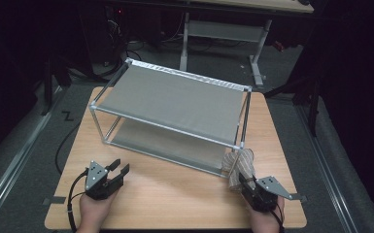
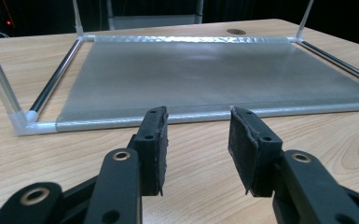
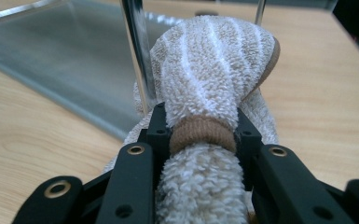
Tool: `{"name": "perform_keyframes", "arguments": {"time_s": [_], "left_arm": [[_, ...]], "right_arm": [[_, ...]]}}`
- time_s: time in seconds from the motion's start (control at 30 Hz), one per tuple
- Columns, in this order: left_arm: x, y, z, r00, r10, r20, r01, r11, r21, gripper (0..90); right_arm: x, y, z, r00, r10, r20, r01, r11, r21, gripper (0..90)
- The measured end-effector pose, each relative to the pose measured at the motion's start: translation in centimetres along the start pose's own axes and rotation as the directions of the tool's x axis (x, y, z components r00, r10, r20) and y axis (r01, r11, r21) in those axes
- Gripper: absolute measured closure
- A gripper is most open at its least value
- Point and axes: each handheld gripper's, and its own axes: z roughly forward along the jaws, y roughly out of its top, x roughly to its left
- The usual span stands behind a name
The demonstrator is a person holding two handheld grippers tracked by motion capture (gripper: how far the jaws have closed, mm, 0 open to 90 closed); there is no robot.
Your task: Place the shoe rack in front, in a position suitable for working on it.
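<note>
- Right gripper is clamped on a rolled striped towel, at its tan band.
- The towel sits at the rack's near right corner post, at the lower shelf.
- Left gripper rests over the table; jaws apart with nothing between them, facing the lower shelf's edge.

My left gripper and right gripper are black, each topped by a grey three-cornered plate, with brass-ringed holes, rough dark pads and a trailing black cable.
</note>
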Motion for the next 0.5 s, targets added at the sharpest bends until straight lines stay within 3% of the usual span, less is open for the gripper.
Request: {"name": "perform_keyframes", "arguments": {"time_s": [0.17, 0.4, 0.5], "left_arm": [[-0.1, -0.1, 0.3, 1.0, 0.005, 0.006, -0.005, 0.9999, 0.011, 57.0], [-0.1, -0.2, 0.4, 1.0, 0.0, 0.004, 0.0, 0.9999, 0.015, 57.1], [0.0, -0.2, 0.4, 1.0, -0.004, 0.004, 0.004, 0.9998, 0.017, 57.0]], "right_arm": [[0.3, 1.0, -1.6, 0.9999, 0.001, -0.011, -0.002, 0.997, -0.083, 68.0], [0.3, 3.2, -4.4, 0.9998, 0.009, -0.018, -0.013, 0.975, -0.222, 68.0], [0.3, 3.7, -5.0, 0.9997, 0.009, -0.025, -0.015, 0.969, -0.248, 68.0]]}}
